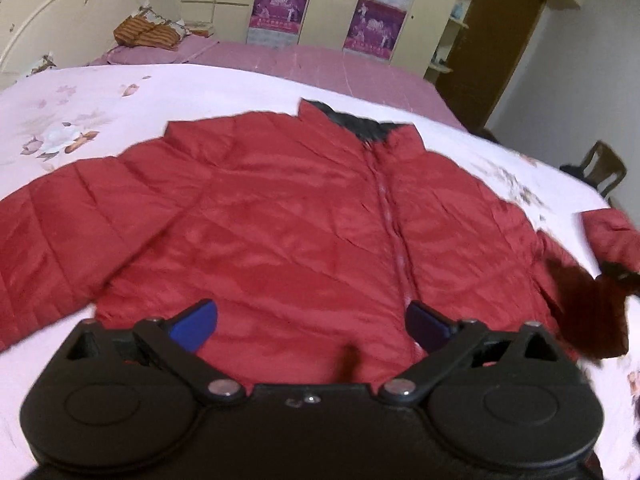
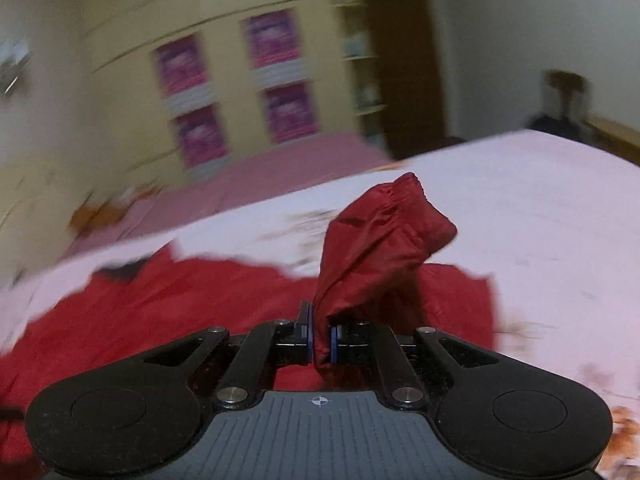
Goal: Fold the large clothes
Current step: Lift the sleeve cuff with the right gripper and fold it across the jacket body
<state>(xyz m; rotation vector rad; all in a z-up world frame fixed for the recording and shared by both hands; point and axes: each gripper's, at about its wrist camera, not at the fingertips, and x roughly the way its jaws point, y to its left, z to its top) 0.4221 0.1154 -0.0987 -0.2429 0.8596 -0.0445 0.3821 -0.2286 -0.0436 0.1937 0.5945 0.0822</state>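
Jacket (image 1: 288,216) lies front-up and flat on the pale floral bedspread (image 1: 120,92), dark-lined collar (image 1: 360,124) at the far side, hem at the near edge, zip running near-to-far just right of centre. Left sleeve (image 1: 52,220) is spread out flat to the left.

Right gripper (image 2: 321,340) has its jaws pressed together on the cuff end of the right sleeve (image 2: 376,240); the fabric is pinched between the pads and the elastic cuff stands up clear of the bedspread, above the jacket body. The left-wrist view shows the same sleeve raised at the right edge, blurred. Heavy blur in the right-wrist view too, so that hand reads as mid-swing.

Left gripper (image 1: 312,324) hovers over the near hem with jaws spread wide and nothing between them. Its pads are not pressing on the fabric.

Step in hand, as judged: first fold, right sleeve being carried in across the chest.

Next move probably calls for:
- laying the sleeve flat across the body, cuff ending left of the zip, then releasing it
- left gripper pinning the hem or right side seam so the slick quilted shell does not slide with the pull
- same fold on the left sleeve afterwards

Risk: puffy fill may spring the sleeve back once released.
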